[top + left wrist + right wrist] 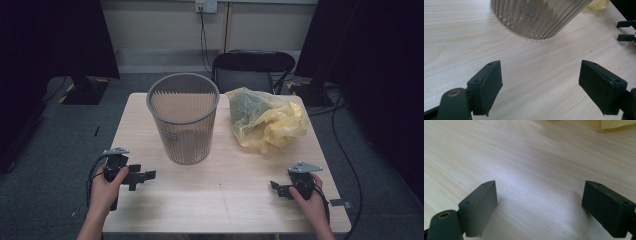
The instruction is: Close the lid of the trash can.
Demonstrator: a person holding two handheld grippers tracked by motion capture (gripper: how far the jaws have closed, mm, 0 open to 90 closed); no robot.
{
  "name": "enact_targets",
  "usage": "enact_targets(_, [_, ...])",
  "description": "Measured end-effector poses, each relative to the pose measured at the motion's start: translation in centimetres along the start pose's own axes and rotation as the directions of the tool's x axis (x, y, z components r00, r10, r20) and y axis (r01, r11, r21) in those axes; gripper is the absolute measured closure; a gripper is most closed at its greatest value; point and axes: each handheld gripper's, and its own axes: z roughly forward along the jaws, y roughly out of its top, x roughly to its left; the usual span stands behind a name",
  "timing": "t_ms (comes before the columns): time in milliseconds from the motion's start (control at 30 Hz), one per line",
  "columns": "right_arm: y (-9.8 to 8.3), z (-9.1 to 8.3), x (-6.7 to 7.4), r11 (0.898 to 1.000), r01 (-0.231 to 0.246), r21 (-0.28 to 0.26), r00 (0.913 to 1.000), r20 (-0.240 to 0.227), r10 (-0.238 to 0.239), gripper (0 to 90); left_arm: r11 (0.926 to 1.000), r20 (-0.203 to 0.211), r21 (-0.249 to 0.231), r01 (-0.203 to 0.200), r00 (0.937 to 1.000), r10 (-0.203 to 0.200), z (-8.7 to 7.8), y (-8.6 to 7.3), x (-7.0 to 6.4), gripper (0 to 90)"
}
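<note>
High view: the left gripper [142, 176] at lower left and the right gripper [276, 188] at lower right rest near the table [225, 200] front edge, both with jaws spread wide and empty, bare wood between. The ribbed grey bin [183, 117] stands centre frame; its inside is unclear. A crumpled yellow bag [265, 119] lies just right.

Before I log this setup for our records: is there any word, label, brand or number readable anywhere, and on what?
No text can be read.
The grey bin bears a raised mark on its wall, too blurred to read.
The yellow bag, table, left gripper and right gripper show no lettering.
</note>
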Motion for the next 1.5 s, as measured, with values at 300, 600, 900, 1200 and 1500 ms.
enact_targets(300, [0.0, 0.0, 0.0, 1.000, 0.000, 0.000, 1.0000, 0.000, 0.000, 12.1, 1.0000, 0.000, 0.005, -0.005, 1.0000, 0.005, 0.1, -0.4, 0.2, 18.4])
enact_targets(600, [0.0, 0.0, 0.0, 1.000, 0.001, 0.000, 1.0000, 0.000, -0.001, 12.0, 0.9999, -0.005, 0.011, -0.008, 1.0000, 0.008, 0.2, -0.8, 0.3, 18.5])
enact_targets(900, [0.0, 0.0, 0.0, 1.000, 0.000, 0.000, 1.0000, 0.000, 0.000, 12.0, 0.9995, -0.001, 0.026, -0.018, 0.9998, 0.018, 0.3, -1.2, 0.4, 18.4])
enact_targets(1200, [0.0, 0.0, 0.0, 1.000, 0.000, 0.000, 1.0000, 0.000, 0.000, 12.1, 0.9989, -0.005, 0.038, -0.026, 0.9996, 0.026, 0.4, -1.7, 0.5, 18.5])
enact_targets(1500, [0.0, 0.0, 0.0, 1.000, 0.000, 0.000, 1.0000, 0.000, 0.000, 12.1, 0.9986, -0.013, 0.045, -0.028, 0.9995, 0.028, 0.2, -2.2, 0.8, 18.5])
